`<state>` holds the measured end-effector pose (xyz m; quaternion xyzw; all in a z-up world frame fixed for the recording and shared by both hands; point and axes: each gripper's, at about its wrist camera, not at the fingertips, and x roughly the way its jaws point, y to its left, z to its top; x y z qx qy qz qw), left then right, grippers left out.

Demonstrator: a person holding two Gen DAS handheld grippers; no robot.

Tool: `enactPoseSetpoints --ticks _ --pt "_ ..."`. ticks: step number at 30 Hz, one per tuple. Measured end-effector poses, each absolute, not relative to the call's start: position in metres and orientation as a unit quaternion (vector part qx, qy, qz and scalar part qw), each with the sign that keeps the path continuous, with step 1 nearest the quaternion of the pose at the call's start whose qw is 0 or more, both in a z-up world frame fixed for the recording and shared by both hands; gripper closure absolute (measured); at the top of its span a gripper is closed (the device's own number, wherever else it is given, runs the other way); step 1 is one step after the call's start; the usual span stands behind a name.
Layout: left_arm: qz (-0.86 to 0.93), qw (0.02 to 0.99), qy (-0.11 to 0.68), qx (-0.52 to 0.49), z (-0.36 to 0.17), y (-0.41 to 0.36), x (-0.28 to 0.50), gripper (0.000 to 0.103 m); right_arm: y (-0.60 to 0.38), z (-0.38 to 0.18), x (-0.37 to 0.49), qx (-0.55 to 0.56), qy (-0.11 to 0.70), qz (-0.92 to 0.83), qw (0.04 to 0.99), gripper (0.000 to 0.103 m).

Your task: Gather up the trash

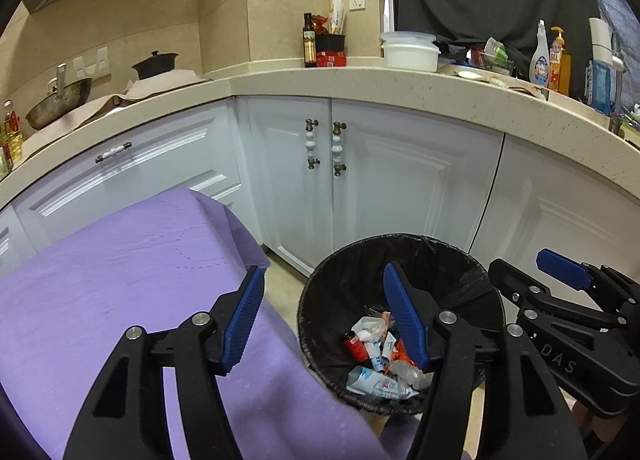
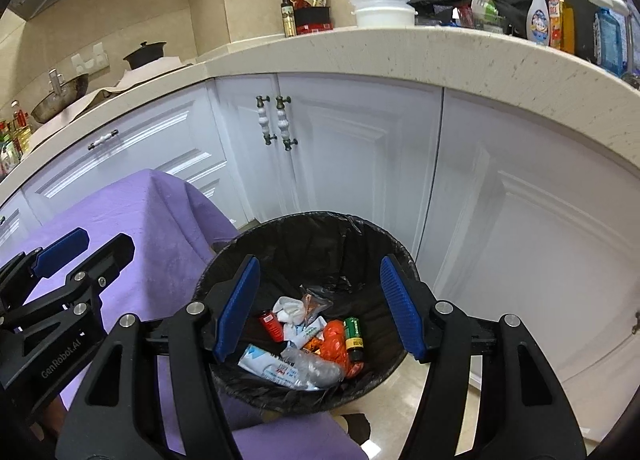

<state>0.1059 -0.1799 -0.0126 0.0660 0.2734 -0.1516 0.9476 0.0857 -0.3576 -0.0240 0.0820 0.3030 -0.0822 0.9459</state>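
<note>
A round wicker bin with a black liner stands on the floor beside a table covered in purple cloth. Inside lie several pieces of trash: white wrappers, a red tube, an orange wrapper, a crushed clear bottle and a small green bottle. My left gripper hangs open over the table edge and the bin's left rim, nothing between its blue pads. My right gripper is open directly above the bin, empty. Each gripper shows at the side of the other's view.
White cabinet doors with knob handles stand close behind the bin under a speckled countertop. On the counter are a dark bottle, a white lidded tub, spray and soap bottles and a wok. Beige floor tile surrounds the bin.
</note>
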Motion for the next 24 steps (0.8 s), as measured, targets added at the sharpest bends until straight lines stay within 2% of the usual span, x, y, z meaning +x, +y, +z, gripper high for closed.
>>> enactPoseSetpoints --ticks 11,24 --pt "-0.133 0.957 0.252 0.048 0.003 -0.143 0.068 0.033 -0.339 -0.003 0.044 0.071 0.278 -0.079 0.955 0.041" --pt "-0.124 0.962 0.239 0.04 0.005 -0.129 0.046 0.032 -0.325 0.005 0.017 0.061 0.261 -0.077 0.96 0.041"
